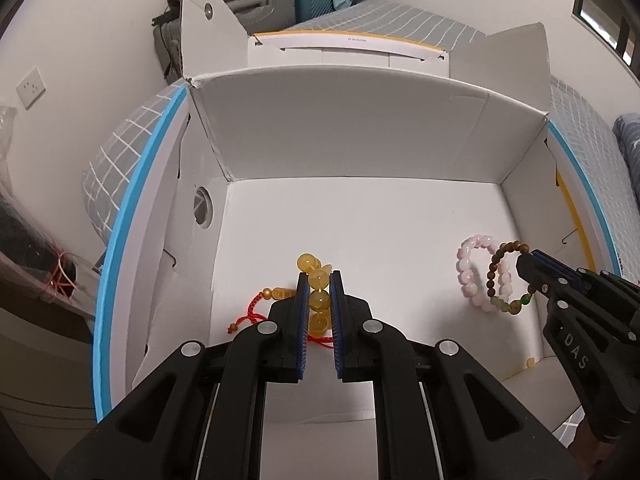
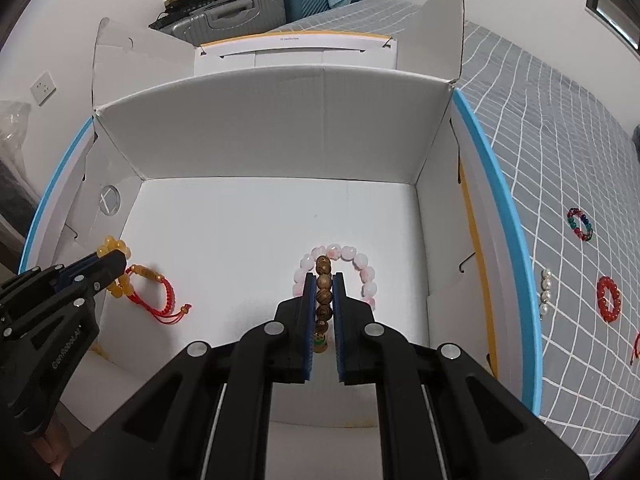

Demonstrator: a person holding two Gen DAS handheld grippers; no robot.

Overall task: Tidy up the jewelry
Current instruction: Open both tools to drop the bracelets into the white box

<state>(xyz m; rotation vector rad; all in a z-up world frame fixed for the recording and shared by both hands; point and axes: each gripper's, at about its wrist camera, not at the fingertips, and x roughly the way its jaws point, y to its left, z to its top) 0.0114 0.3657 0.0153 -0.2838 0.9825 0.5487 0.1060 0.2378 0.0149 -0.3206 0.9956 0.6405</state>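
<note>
While both grippers hang low in the box (image 1: 360, 136), left gripper (image 1: 319, 280) clamped on amber bracelet (image 1: 316, 280) & right gripper (image 2: 324, 280) on wooden bracelet (image 2: 323, 284), next move prob. needs jaws parting to drop each.

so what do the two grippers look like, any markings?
Both are matte black plastic linkages with round silver pivot pins and blue ribbed pads lining the jaws. The right gripper carries raised "DAS" lettering on its side; the left gripper has small white text, too blurred to read surely.
</note>
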